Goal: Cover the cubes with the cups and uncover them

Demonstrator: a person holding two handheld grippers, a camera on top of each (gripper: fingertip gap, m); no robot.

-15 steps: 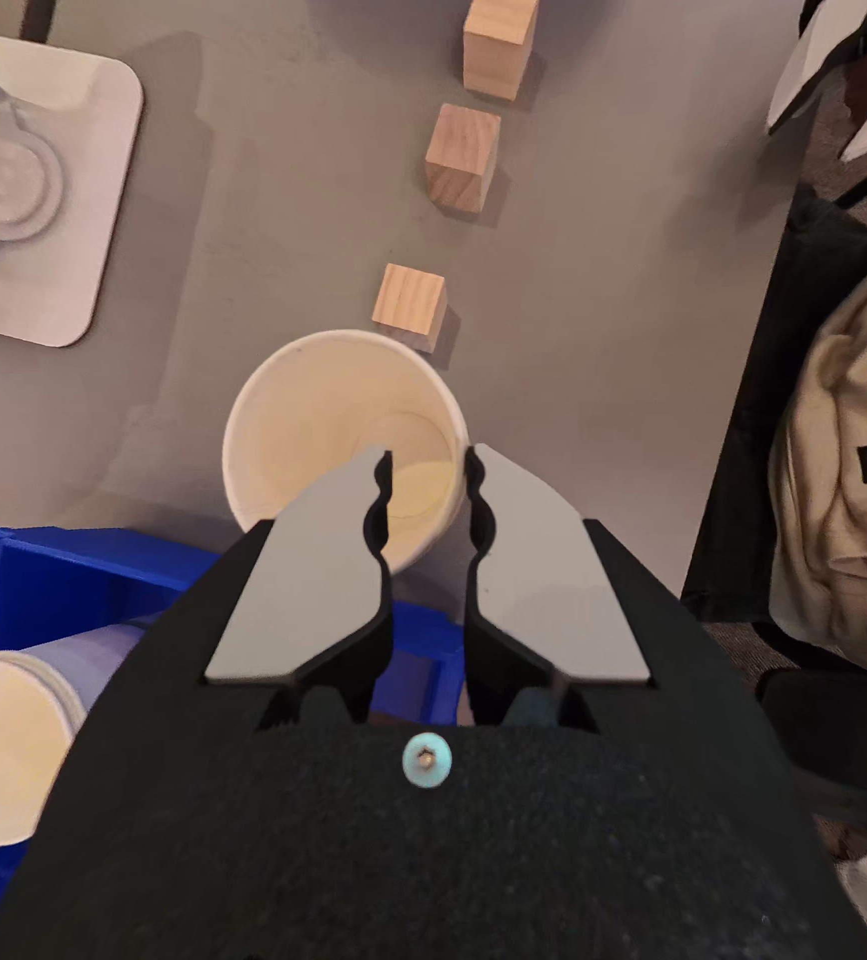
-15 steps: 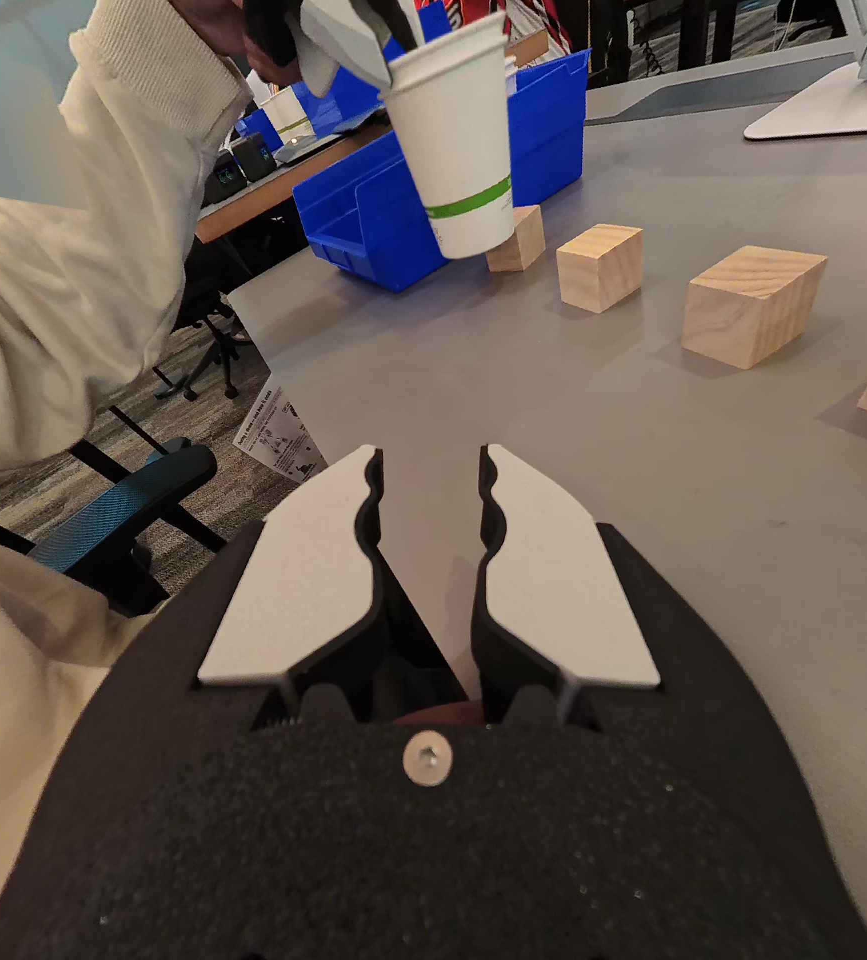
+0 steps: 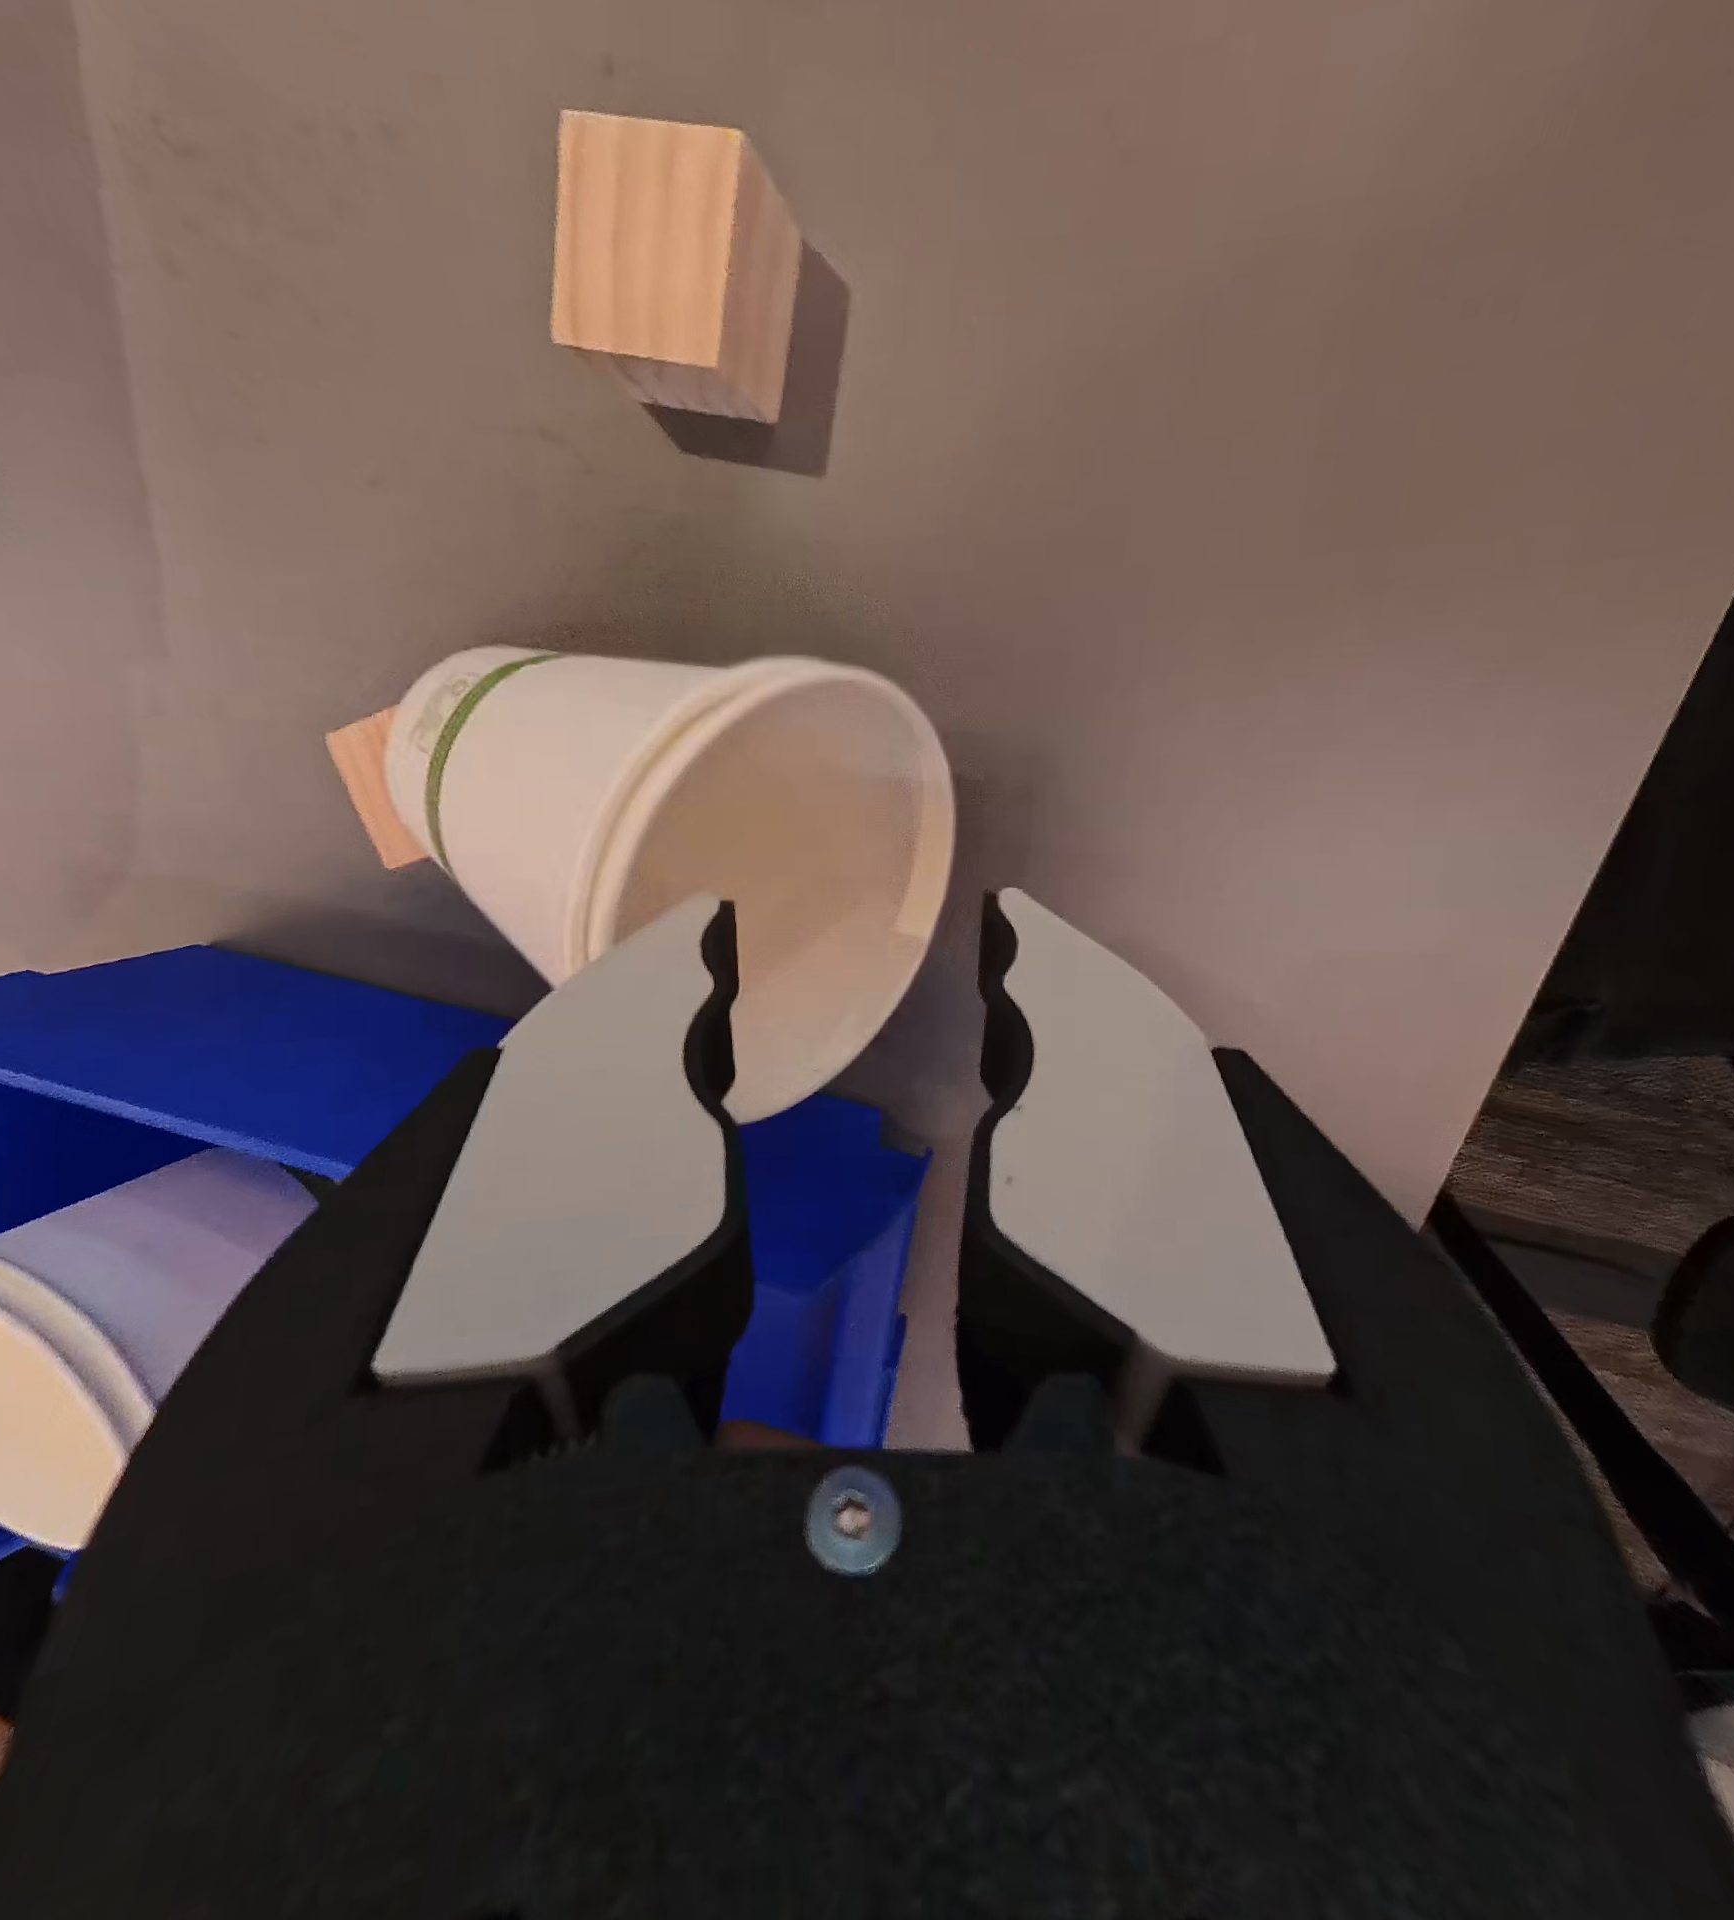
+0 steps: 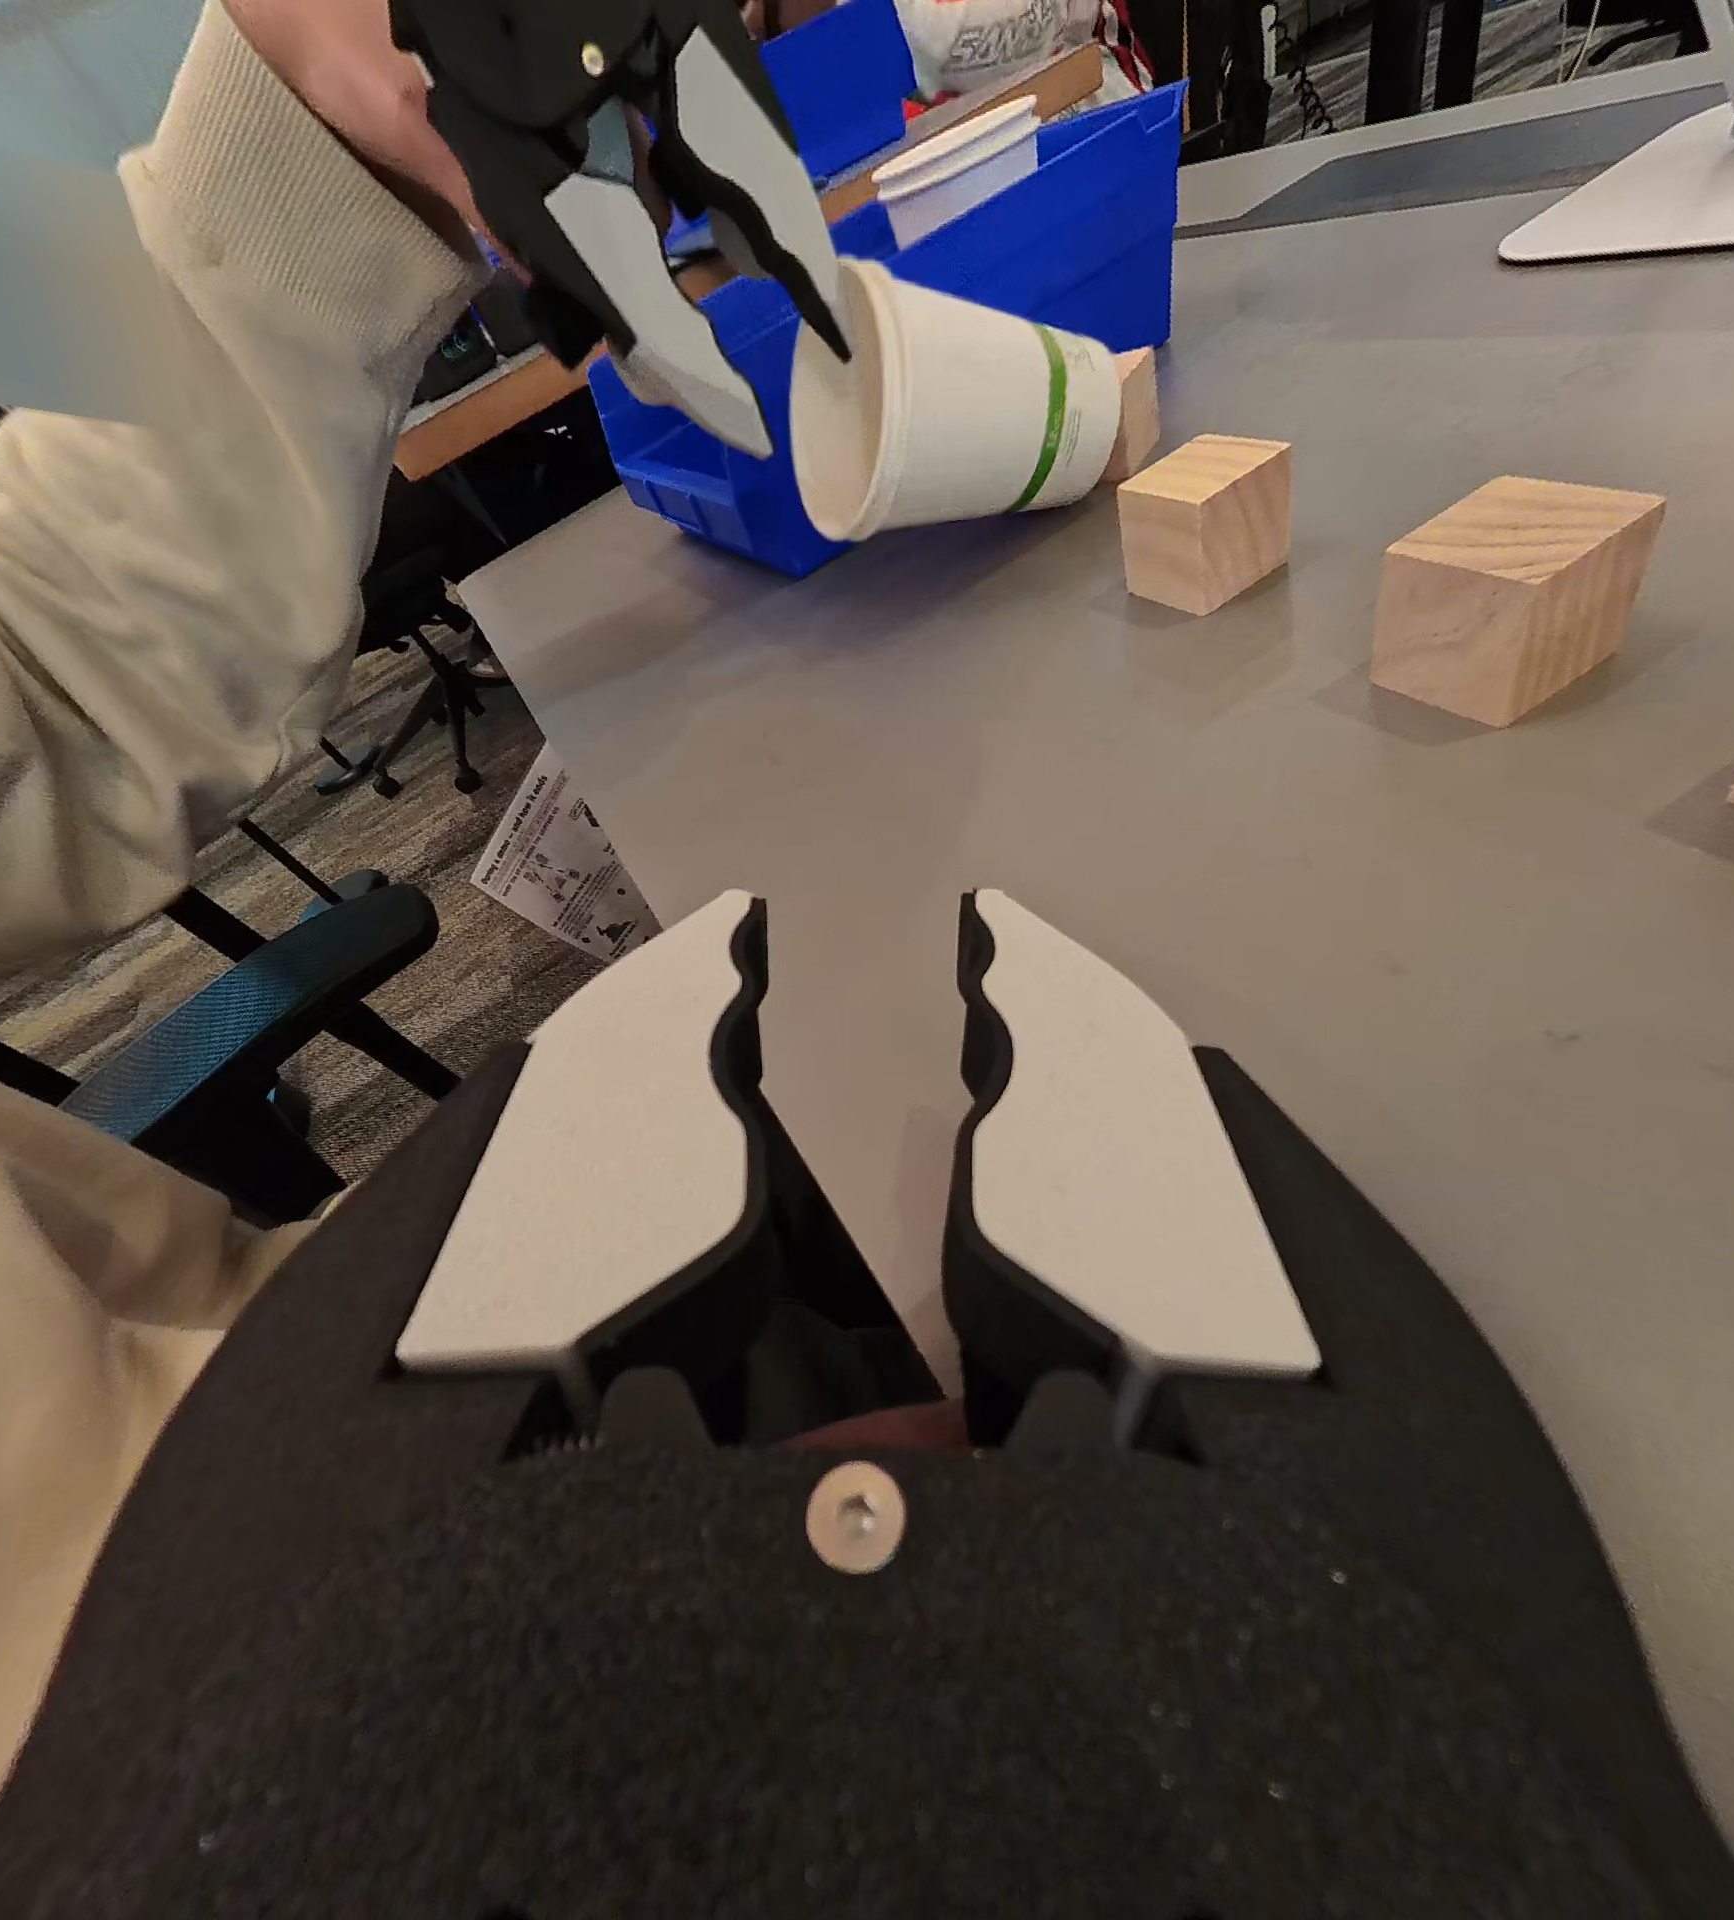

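Both tongs have their jaws apart. On the left gripper [image 3: 858,914] one finger is inside the mouth of the white paper cup [image 4: 946,416], the other outside its rim; I cannot tell if they touch it. This cup is tipped on its side, its base against the nearest cube [image 3: 364,795] and just beside the blue bin [image 4: 998,239]. A second cube [image 4: 1201,520] and a third cube [image 4: 1512,592] stand uncovered on the grey table [image 4: 1154,883], farther from the bin. Another cup [image 3: 63,1340] lies inside the bin. Over the table, well apart from the bin, the right gripper [image 4: 863,914] holds nothing.
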